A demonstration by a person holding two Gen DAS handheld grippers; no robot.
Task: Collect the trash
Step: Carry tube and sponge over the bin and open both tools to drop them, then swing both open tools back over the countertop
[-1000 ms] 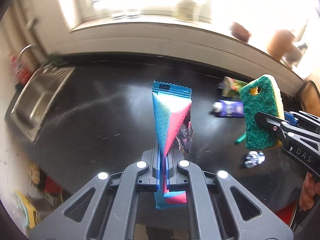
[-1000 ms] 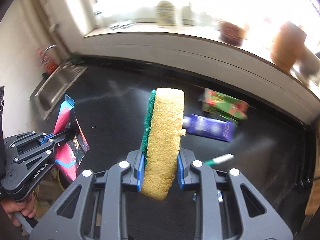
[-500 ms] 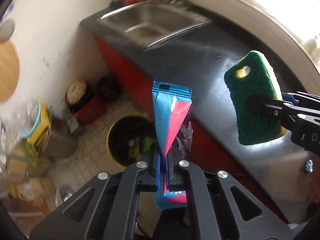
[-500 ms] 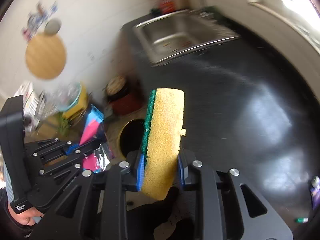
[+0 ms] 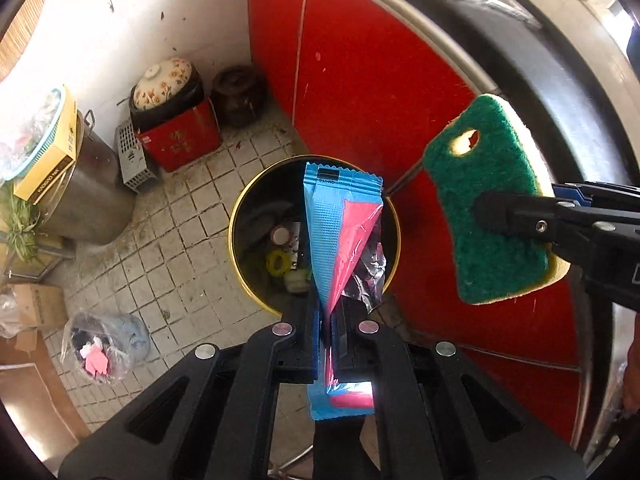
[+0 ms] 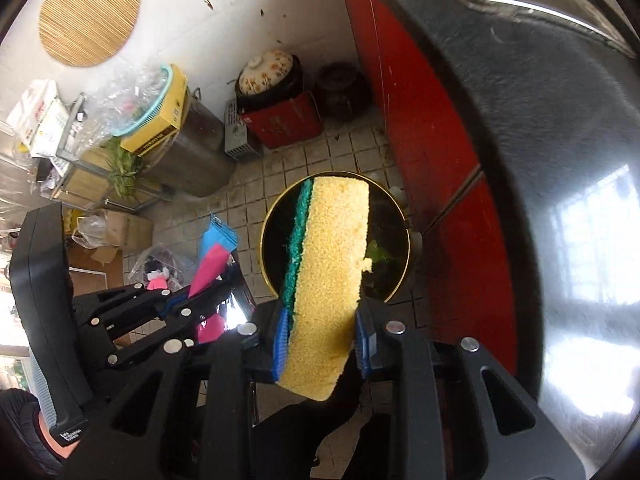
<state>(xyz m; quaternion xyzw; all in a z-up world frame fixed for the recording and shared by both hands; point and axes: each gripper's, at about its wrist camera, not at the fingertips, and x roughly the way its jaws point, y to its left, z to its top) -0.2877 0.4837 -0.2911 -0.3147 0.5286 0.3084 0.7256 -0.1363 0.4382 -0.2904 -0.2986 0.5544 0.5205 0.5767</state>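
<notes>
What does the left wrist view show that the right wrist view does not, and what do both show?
Left only: the hole in the sponge's green face.
Right only: the round woven mat on the wall.
Both: the bin, the blue and pink wrapper in the left claw, and the sponge in the right claw.

- Daylight fills both fisheye views; colours read bright and sharp, with no motion blur.
- A window's glare reflects on the glossy black countertop (image 6: pixel 580 260).
- Dark vignette rings the corners; the straight red cabinet doors (image 5: pixel 360 80) bow strongly toward the edges.
</notes>
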